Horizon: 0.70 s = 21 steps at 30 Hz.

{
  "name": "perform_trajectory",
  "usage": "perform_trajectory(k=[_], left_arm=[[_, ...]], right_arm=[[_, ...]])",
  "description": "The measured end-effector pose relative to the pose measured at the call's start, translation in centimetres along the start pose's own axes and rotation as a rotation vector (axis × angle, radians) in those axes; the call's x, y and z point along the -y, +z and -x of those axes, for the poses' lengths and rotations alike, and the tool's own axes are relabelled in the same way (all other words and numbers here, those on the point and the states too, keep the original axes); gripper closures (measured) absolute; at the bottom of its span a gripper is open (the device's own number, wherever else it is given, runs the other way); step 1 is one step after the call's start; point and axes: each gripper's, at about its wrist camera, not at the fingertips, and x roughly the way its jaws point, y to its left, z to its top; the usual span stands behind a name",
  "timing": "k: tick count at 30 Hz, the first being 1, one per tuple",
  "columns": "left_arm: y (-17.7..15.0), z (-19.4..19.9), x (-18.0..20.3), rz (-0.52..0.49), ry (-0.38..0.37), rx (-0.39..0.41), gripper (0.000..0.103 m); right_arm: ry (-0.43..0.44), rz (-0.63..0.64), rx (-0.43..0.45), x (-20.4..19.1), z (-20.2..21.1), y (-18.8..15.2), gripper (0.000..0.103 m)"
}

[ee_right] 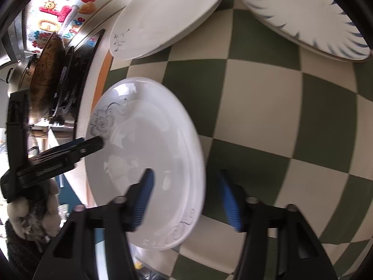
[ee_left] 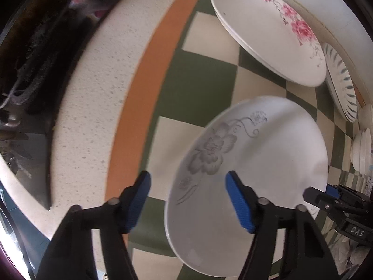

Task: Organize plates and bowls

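Three round glazed plates on the checkered worktop [ee_right: 268,107]: grey-flower plate [ee_left: 256,163], pink-flower plate [ee_left: 268,35], blue-striped plate [ee_right: 303,18]. Left gripper [ee_left: 187,204] and right gripper [ee_right: 186,200] fingers spread, each straddling the grey-flower plate's rim.

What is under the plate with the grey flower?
The grey-flower plate lies on a green-and-cream checked cloth, which shows all round its rim. Whether anything else sits beneath it cannot be seen; the plate covers that spot.
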Motion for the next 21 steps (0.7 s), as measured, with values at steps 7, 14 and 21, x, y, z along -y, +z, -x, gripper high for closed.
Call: perform_trajectory(k=[7, 14, 21], left_arm=[[-1.5, 0.9, 1.0, -0.066, -0.006, 0.037, 0.059], [-4.4, 2.3, 4.9, -0.149, -0.006, 0.060, 0.060], [-7.5, 2.5, 9.2, -0.202, -0.054, 0.047, 0.060]], right_arm=[[-0.028, 0.000, 0.032, -0.1, -0.3, -0.6, 0.086], [-0.013, -0.029, 0.086, 2.2, 1.7, -2.5, 0.085], [-0.036, -0.064, 0.106, 6.2, 5.4, -6.3, 0.085]])
